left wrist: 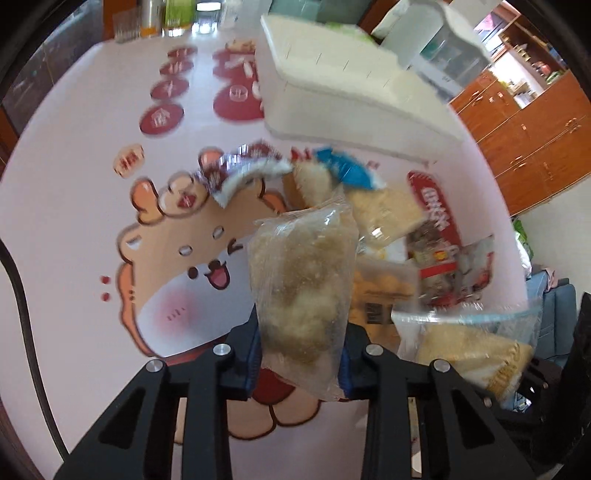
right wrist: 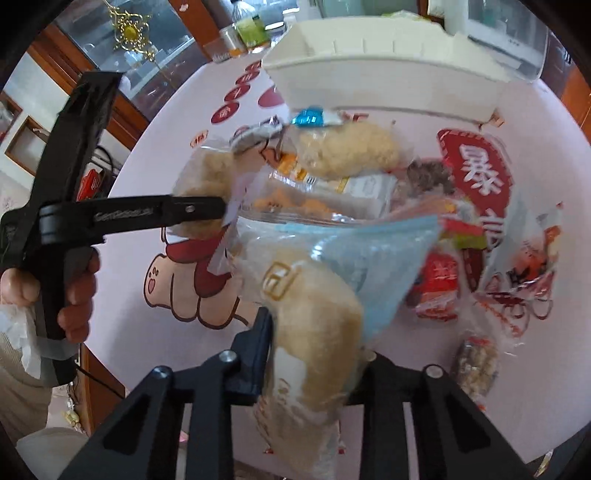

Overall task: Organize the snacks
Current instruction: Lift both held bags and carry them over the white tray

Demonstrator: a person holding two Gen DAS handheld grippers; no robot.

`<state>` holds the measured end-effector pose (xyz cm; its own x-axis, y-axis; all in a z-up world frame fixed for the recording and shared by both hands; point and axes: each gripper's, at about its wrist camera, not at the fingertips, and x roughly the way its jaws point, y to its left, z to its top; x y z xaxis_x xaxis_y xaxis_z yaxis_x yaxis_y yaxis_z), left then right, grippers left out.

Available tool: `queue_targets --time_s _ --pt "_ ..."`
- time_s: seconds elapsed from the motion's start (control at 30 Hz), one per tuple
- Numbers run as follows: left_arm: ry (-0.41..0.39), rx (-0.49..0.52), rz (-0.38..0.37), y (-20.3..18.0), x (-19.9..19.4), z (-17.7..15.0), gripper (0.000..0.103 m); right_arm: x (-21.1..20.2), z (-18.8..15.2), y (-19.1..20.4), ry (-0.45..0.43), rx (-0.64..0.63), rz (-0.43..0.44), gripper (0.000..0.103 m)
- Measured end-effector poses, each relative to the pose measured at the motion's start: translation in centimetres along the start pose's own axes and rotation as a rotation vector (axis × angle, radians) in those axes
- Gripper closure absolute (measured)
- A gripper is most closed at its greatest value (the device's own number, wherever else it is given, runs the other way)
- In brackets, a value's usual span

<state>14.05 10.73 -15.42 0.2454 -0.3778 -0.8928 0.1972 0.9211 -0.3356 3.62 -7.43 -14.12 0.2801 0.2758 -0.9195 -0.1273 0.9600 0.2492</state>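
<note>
I have a clear bag of pale crumbly snack (left wrist: 301,291) pinched between the fingers of my left gripper (left wrist: 301,354), held upright and lifted off the worktop (left wrist: 74,206). My right gripper (right wrist: 314,369) has its fingers closed on a second packet, a bread-like snack in a clear and blue wrapper (right wrist: 314,325), also raised clear of the surface. Both are gripped low on the bag, I'd judge so the contents hang steady rather than fold over.

Just beyond them lies the loose pile of remaining snacks (right wrist: 369,184): a puffed pale packet, an orange-printed one, red-labelled packets to the right, all overlapping on the cartoon-printed cover. Motion blur keeps me from reading most labels.

Behind the pile stands a white storage box (left wrist: 351,85), its rim facing me, near the heap; I take it as the likely destination. In the right view, the left gripper crosses in from the left with its bag, a hand (right wrist: 70,295) on its handle. Bottles and glasses (left wrist: 155,18) sit well apart at the far edge.
</note>
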Motion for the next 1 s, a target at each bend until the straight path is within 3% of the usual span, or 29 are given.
queue_targets --time_s 0.3,0.43,0.57,0.77,1.0 --pt "-0.229 0.157 0.015 -4.0 -11.6 2.9 0.072 -8.1 3.9 -0.1 -0.197 0.0 -0.103 0.077" --pt "-0.353 0.219 0.036 -6.0 -16.5 5.6 0.072 -12.6 7.8 0.0 -0.311 -0.011 -0.211 0.077" --pt "-0.424 0.255 0.06 -8.2 -19.4 8.8 0.072 -16.4 12.1 -0.1 -0.411 -0.018 -0.3 0.077" --pt "-0.482 0.309 0.103 -11.4 -19.5 14.1 0.072 -19.8 19.1 -1.4 -0.53 -0.021 -0.382 0.077" --pt "-0.431 0.268 0.123 -12.8 -14.2 18.9 0.072 -16.9 25.6 -5.1 -0.502 -0.011 -0.386 0.077"
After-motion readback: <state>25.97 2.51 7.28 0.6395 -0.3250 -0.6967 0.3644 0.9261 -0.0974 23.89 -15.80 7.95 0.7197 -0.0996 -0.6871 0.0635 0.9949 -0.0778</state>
